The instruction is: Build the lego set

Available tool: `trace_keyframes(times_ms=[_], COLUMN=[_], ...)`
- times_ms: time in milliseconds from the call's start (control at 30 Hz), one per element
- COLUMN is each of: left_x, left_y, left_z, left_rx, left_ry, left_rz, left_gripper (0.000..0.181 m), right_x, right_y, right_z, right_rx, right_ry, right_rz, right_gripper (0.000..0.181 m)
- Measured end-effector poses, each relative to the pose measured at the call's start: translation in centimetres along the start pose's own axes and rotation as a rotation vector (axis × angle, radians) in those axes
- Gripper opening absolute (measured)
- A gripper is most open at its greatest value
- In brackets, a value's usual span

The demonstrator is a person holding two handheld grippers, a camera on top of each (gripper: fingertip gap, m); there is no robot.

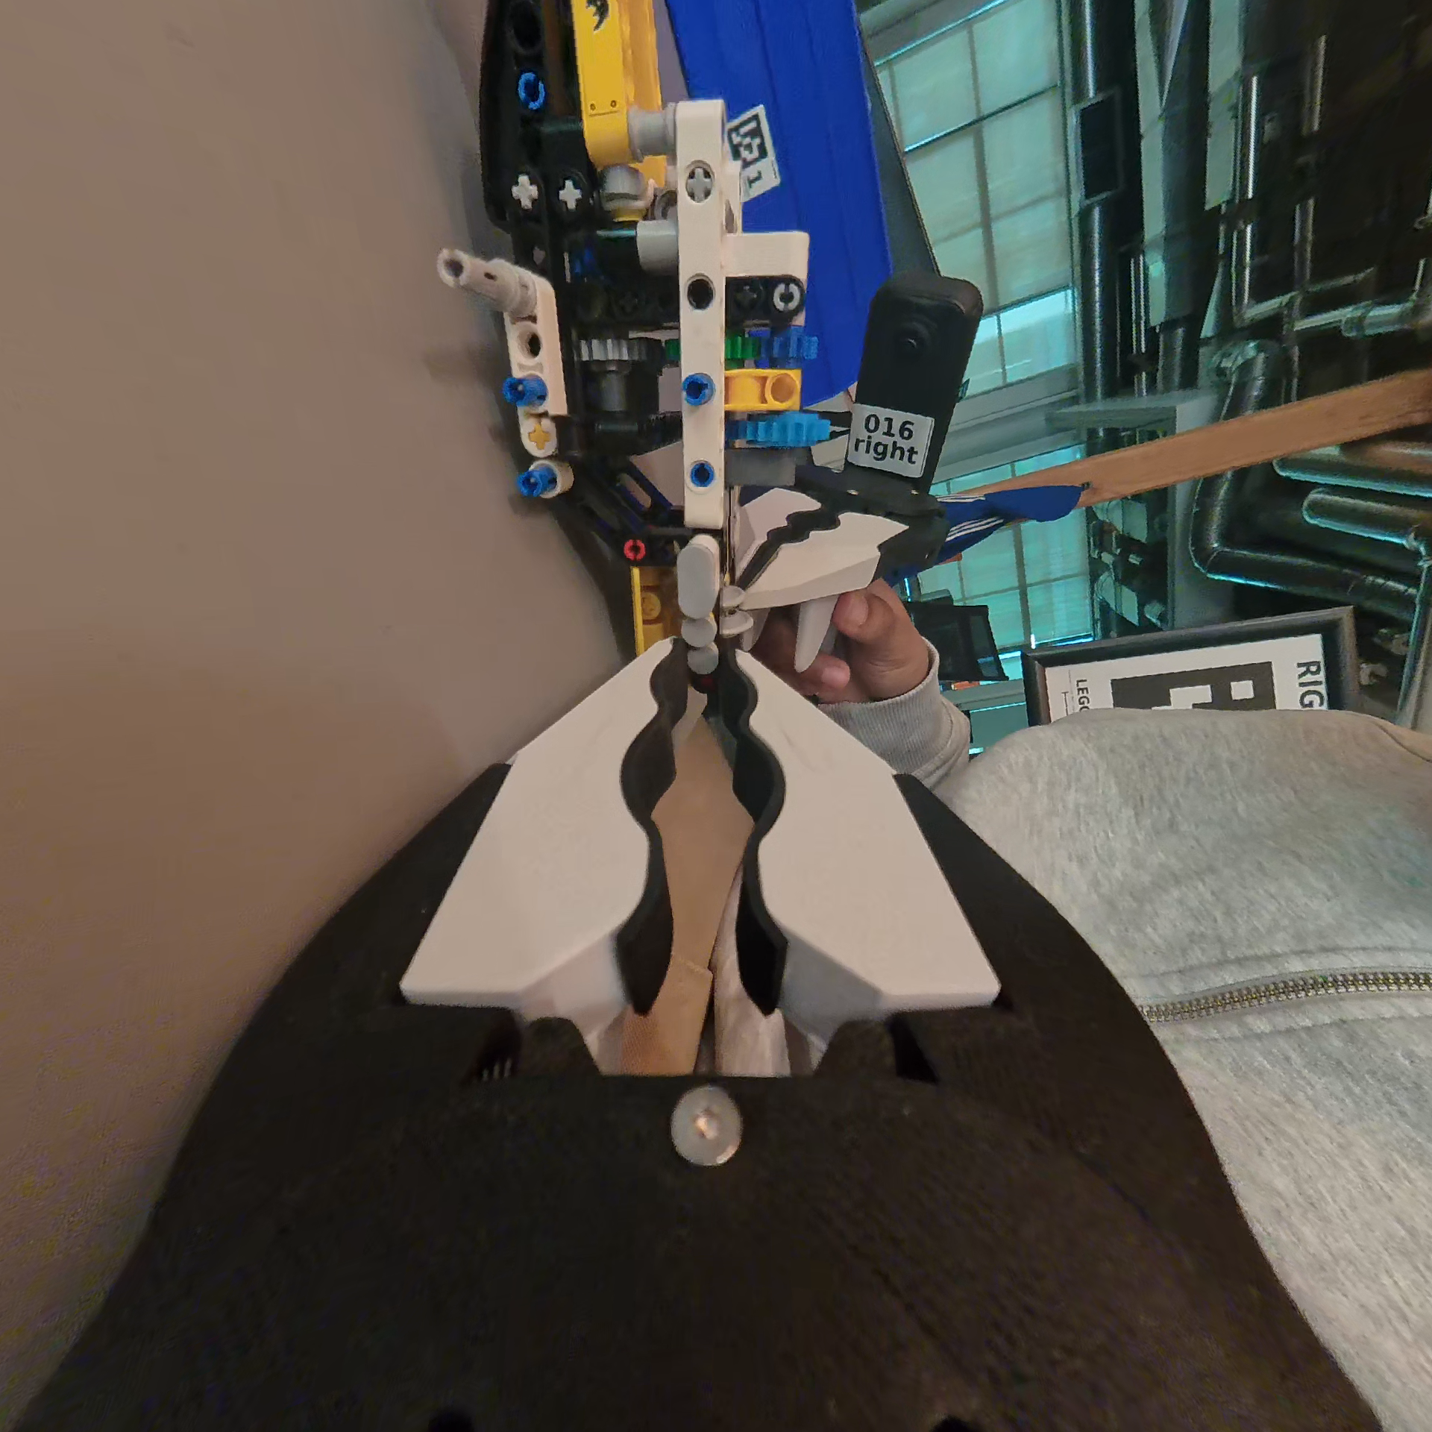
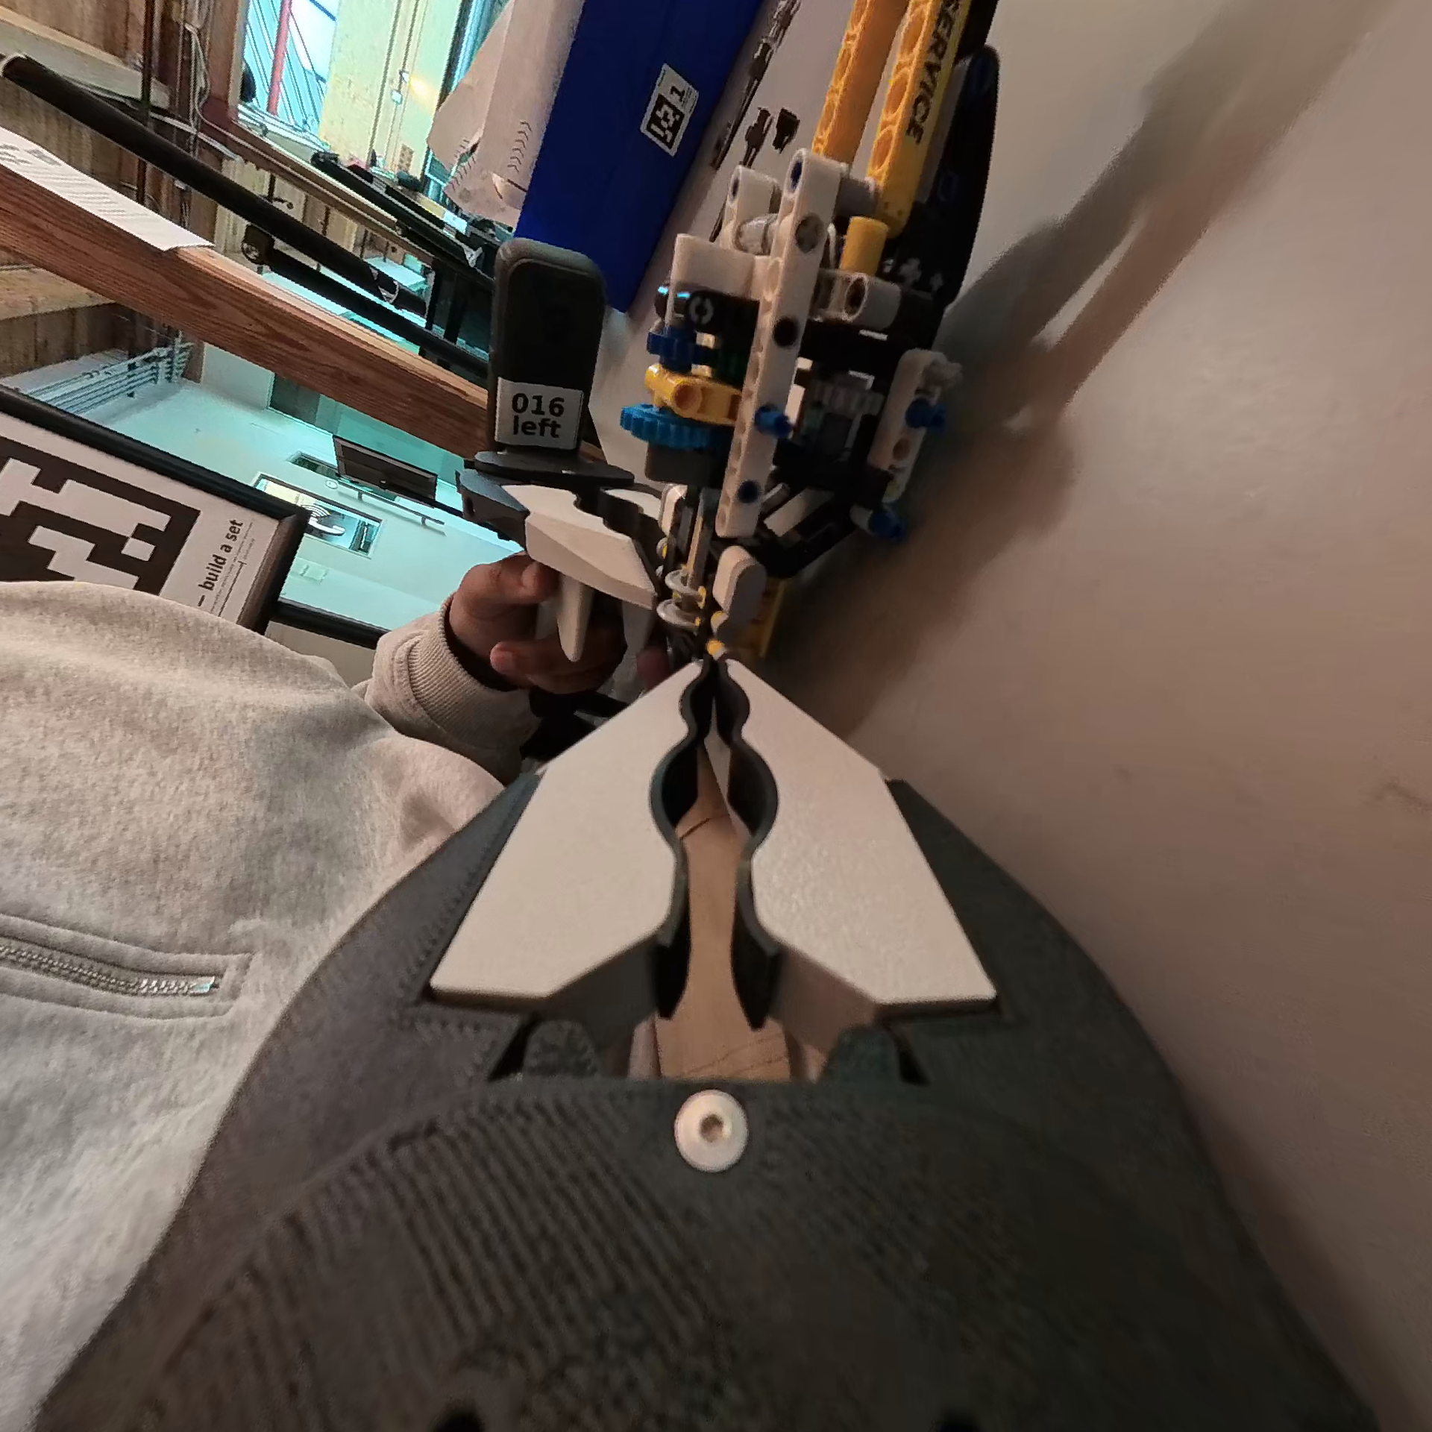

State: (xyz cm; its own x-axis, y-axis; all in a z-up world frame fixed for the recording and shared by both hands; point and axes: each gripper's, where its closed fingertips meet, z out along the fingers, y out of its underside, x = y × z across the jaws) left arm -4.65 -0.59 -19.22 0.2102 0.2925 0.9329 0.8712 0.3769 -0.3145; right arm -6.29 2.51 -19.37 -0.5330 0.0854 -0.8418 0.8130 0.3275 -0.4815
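The lego model (image 1: 701, 325) is a Technic build of white beams, black frame, yellow boom and blue gears, and it rests against the beige table (image 1: 232, 465). My left gripper (image 1: 701, 659) is shut on a small grey part at the model's near end. The right gripper (image 1: 736, 612) shows beyond it, with its tips at a thin axle with grey bushes. In the right wrist view my right gripper (image 2: 709, 668) is almost fully shut on the near end of the model (image 2: 775, 372). The left gripper (image 2: 659, 600) meets the same end from the left.
A blue box (image 1: 775, 155) with a square marker lies behind the model and also shows in the right wrist view (image 2: 604, 155). A framed sign (image 2: 116, 527) stands at the table edge. A person's hands (image 1: 876, 643) and grey sweatshirt (image 1: 1162, 852) are close by. The gap from one gripper's tips to the other's is roughly 5 cm.
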Motion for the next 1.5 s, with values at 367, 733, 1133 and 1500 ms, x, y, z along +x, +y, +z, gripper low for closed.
trace_keyframes(times_ms=[367, 733, 1133, 1500], left_x=[-0.1, 0.0, 0.4, 0.6], left_y=[0.0, -0.1, -0.4, -0.4], left_z=[0.0, -0.1, -0.2, -0.3], left_rx=[-0.001, 0.006, 0.016, 0.019], left_ry=[-0.009, 0.007, 0.04, 0.058], left_rz=[0.009, -0.004, -0.032, -0.037], left_gripper=[0.007, 0.006, 0.008, 0.008], right_x=[0.1, 0.2, -0.9, -0.1], right_y=[0.0, 0.0, -1.6, -1.0], right_z=[0.1, 0.2, -0.5, 0.4], right_rx=[-0.007, -0.007, 0.102, 0.069], right_ry=[0.007, 0.027, -0.073, -0.01], right_rz=[0.003, -0.007, 0.043, 0.043], right_gripper=[0.0, 0.0, 0.006, 0.004])
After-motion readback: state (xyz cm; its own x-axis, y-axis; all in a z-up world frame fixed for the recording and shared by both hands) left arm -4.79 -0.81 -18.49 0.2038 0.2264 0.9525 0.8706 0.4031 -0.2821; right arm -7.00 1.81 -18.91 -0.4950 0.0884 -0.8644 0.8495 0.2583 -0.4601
